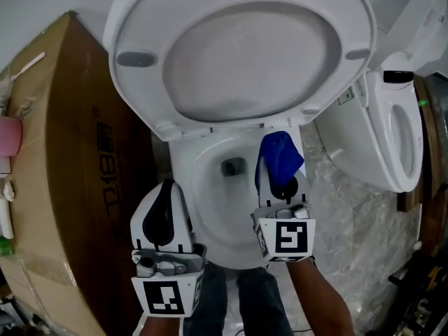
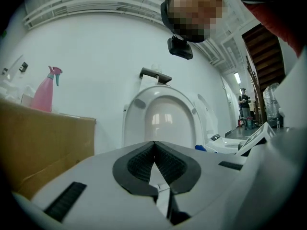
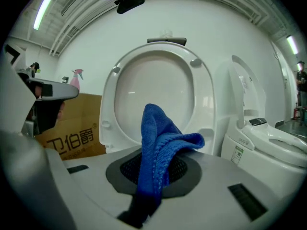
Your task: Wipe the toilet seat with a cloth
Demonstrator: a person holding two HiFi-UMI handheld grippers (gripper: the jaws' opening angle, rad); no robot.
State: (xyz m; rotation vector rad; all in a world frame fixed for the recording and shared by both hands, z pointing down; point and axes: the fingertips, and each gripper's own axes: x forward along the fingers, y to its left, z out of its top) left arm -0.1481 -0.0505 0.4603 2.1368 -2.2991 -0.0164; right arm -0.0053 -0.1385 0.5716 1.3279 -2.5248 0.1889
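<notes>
1. Blue knitted cloth: we find it pinched in the right gripper. It stands up in a folded peak past the jaw tips, and one lobe droops to the right.
2. In the head view, this cloth hangs over the right rim of the white ceramic toilet bowl, towards the back near the hinge. We cannot tell whether it touches the rim.
3. We note that the white oval toilet seat is raised, upright against its lid. Its grey bumpers face us.
4. The left gripper has its jaws pressed together, the ribbed black pads meeting at the tips with nothing between them. It sits over the front-left rim of the bowl, well apart from the cloth.
5. A large brown cardboard box with dark print stands just beside the bowl on the left. A pink spray bottle is on top of it.
6. A second white toilet stands to the right on the grey marbled floor.
7. We see the person's dark trouser legs at the front of the bowl.
</notes>
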